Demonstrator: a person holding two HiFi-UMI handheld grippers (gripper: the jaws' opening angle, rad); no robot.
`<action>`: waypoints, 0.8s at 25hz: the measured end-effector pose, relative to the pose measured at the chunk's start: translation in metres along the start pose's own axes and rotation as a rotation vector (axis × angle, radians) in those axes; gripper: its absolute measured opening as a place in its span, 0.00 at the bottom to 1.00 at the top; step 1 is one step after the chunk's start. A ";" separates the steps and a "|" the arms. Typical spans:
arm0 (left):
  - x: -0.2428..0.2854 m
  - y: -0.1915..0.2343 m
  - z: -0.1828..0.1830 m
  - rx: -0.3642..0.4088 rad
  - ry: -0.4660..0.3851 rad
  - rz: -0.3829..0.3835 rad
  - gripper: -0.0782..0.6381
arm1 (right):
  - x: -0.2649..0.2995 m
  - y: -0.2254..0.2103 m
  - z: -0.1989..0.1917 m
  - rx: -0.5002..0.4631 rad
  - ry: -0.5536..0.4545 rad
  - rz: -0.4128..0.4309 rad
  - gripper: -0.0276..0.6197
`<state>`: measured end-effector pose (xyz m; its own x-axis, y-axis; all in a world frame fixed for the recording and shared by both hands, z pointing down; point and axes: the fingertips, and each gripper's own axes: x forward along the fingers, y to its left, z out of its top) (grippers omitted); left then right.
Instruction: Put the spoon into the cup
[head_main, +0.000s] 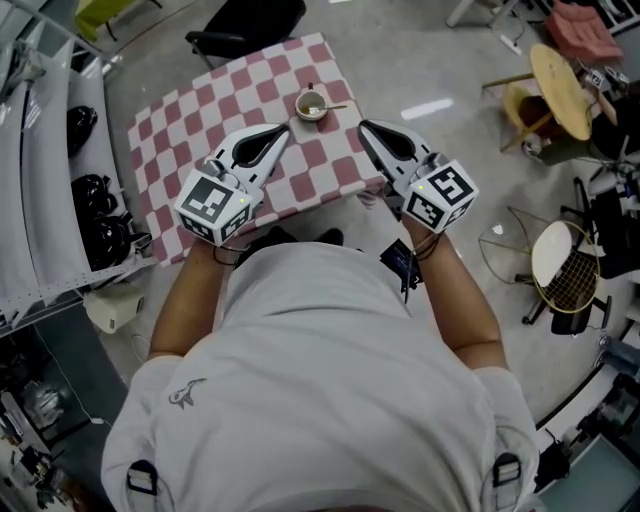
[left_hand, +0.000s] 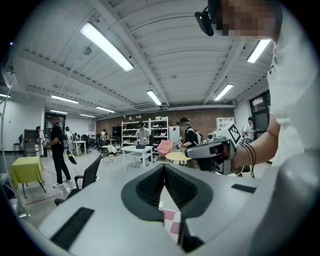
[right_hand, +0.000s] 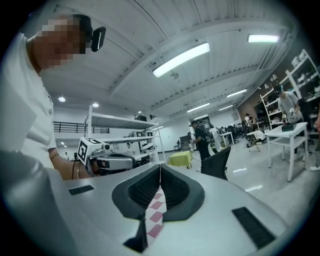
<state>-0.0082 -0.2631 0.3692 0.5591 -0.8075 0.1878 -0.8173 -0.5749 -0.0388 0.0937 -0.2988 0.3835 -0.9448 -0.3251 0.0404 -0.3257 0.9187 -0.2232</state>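
Ahead, spoon (head_main: 335, 107) in cup (head_main: 309, 117), just beyond left gripper (head_main: 284, 131), right gripper (head_main: 363, 126), both closed empty

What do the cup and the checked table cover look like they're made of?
Cup: probably glazed ceramic, pale and thick-rimmed, though too small to be sure. Table cover: matte cloth, possibly soft vinyl; its pink-and-white checks drape over the edge.

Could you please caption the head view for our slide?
Left gripper and right gripper, both shut, hover over the checkered table; spoon rests in the cup.
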 end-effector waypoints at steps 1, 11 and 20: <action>-0.005 -0.001 0.000 0.010 0.002 -0.006 0.13 | 0.000 0.006 0.001 -0.014 0.004 -0.004 0.09; -0.074 -0.002 -0.016 -0.035 -0.004 -0.075 0.13 | 0.002 0.064 0.006 -0.058 0.003 -0.116 0.09; -0.177 -0.001 -0.041 -0.067 -0.012 -0.104 0.13 | 0.012 0.157 -0.021 -0.026 -0.011 -0.173 0.09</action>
<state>-0.1127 -0.1140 0.3765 0.6429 -0.7454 0.1761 -0.7618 -0.6462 0.0459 0.0308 -0.1537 0.3692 -0.8743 -0.4811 0.0649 -0.4842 0.8545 -0.1884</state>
